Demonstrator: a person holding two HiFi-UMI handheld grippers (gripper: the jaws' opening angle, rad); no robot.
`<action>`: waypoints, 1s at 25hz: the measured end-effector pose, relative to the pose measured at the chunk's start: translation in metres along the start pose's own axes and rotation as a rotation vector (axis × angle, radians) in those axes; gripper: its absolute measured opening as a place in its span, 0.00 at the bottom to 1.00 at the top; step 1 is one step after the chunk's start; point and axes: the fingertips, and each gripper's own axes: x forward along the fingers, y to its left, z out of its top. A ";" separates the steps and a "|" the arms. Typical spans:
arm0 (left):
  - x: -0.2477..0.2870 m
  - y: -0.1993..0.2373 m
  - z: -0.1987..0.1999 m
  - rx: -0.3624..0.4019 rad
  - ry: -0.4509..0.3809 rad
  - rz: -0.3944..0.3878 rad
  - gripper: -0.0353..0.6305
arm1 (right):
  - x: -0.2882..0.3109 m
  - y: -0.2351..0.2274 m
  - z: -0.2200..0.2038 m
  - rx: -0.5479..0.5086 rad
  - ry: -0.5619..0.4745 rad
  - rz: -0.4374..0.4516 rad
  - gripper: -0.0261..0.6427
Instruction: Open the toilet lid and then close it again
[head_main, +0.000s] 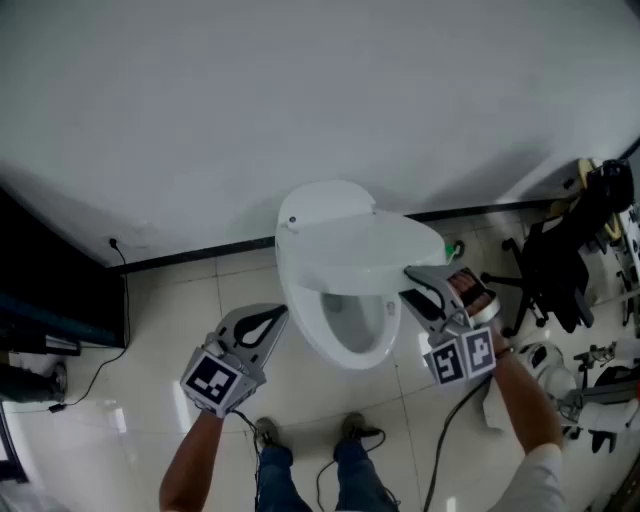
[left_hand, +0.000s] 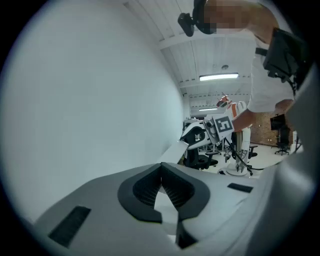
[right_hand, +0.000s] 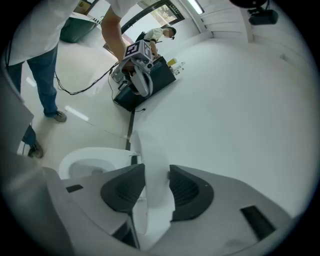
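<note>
The white toilet (head_main: 305, 322) stands against the wall, its lid (head_main: 372, 245) tilted partway up over the bowl. My right gripper (head_main: 410, 283) is shut on the lid's right front edge. In the right gripper view the thin white lid (right_hand: 152, 165) runs between the dark pads (right_hand: 125, 190), with the bowl (right_hand: 80, 161) below to the left. My left gripper (head_main: 278, 318) hangs left of the bowl, apart from it. Its jaws are shut with nothing in them (left_hand: 161, 170). From the left gripper view the raised lid (left_hand: 172, 152) and the right gripper (left_hand: 197, 136) show ahead.
A white wall with a dark baseboard rises behind the toilet. A black cabinet (head_main: 50, 300) stands at the left with a cable on the tiles. A black office chair (head_main: 560, 262) and white equipment (head_main: 600, 390) crowd the right. The person's feet (head_main: 350, 430) are in front.
</note>
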 end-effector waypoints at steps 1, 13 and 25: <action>0.001 0.008 0.006 0.000 0.005 -0.002 0.05 | 0.006 -0.019 0.000 0.004 0.001 -0.016 0.25; 0.023 0.083 0.038 -0.050 0.018 0.031 0.05 | 0.151 -0.215 -0.019 -0.066 0.106 -0.240 0.10; 0.011 0.112 0.016 -0.068 0.013 0.067 0.05 | 0.283 -0.294 -0.033 -0.177 0.355 -0.243 0.08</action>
